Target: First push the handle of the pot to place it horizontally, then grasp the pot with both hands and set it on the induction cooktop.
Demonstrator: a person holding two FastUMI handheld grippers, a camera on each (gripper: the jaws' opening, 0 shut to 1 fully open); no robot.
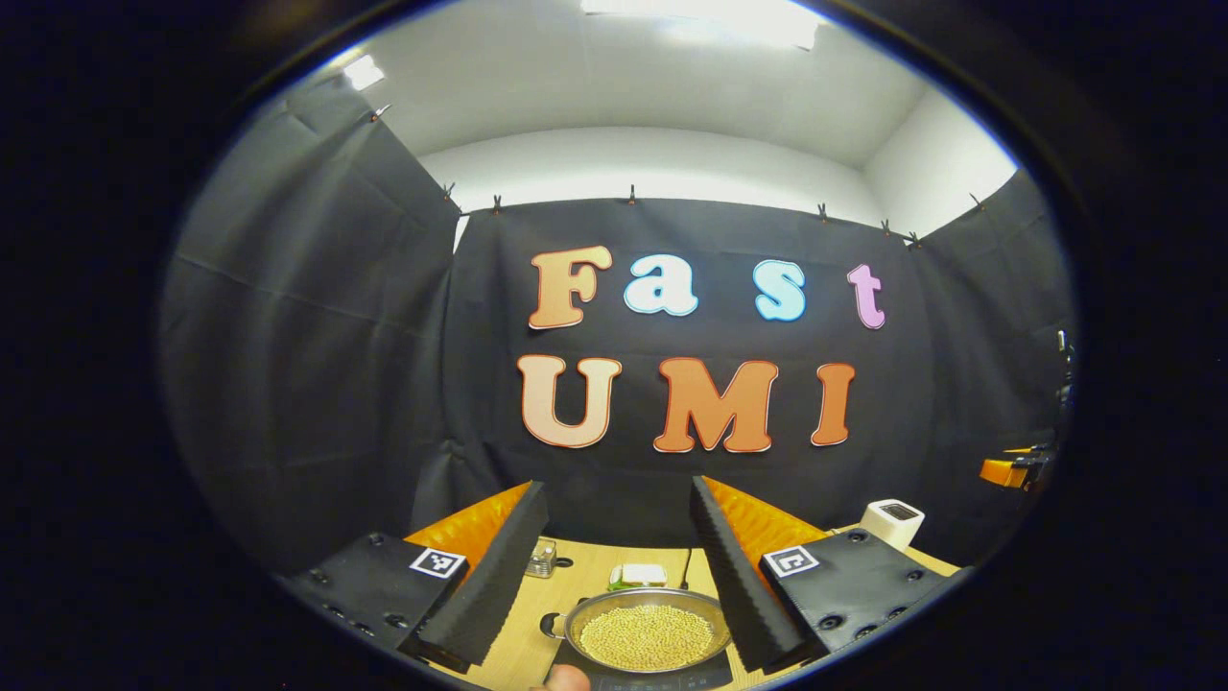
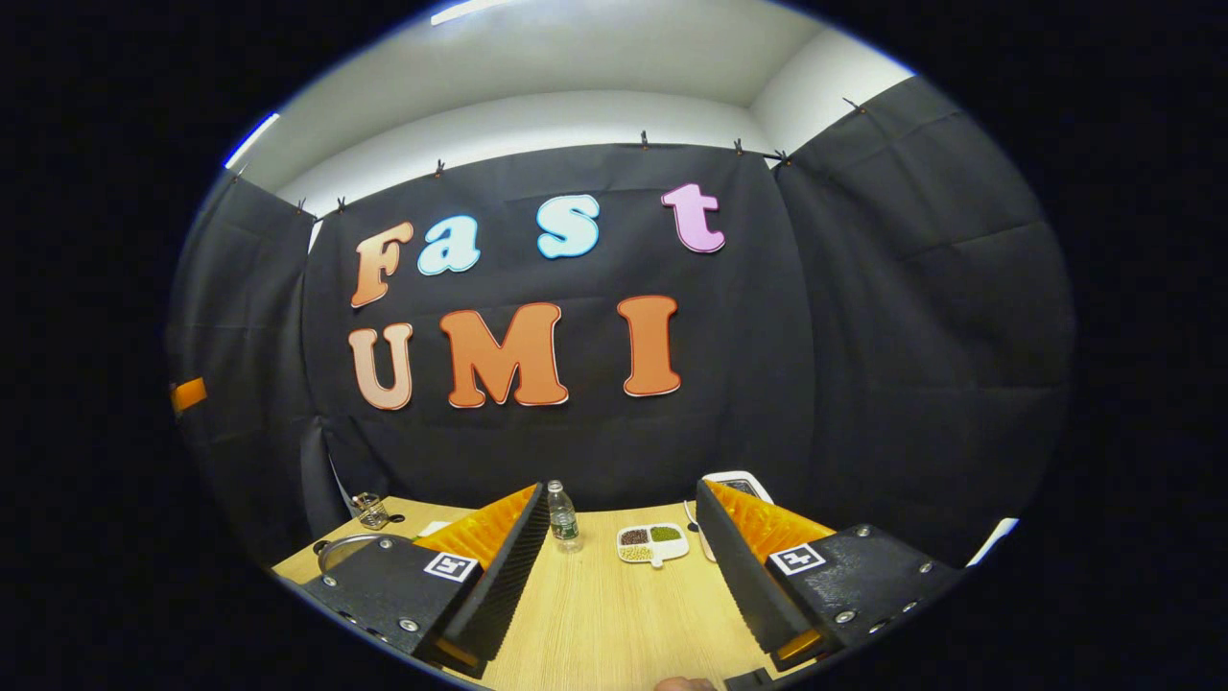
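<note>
1. Pot in the left gripper view is a shallow metal pan filled with small yellow beans, and it sits on the dark induction cooktop at the bottom of that view.
2. Left gripper is released, its two black ribbed fingers spread wide; the pot lies between them and a little ahead, touching neither finger.
3. A small loop handle sticks out from the pot's left rim.
4. Beyond the pot on the wooden surface are a small clear container, a pale tray, and a white box-shaped device off to the right.
5. Right gripper is also released, fingers wide apart over bare wood, holding nothing.
6. In the right gripper view, the pot's rim shows at far left, partly hidden behind that gripper's left finger.
7. Ahead on the surface stand a small water bottle, a white divided dish of beans, and a glass jar at far left.
</note>
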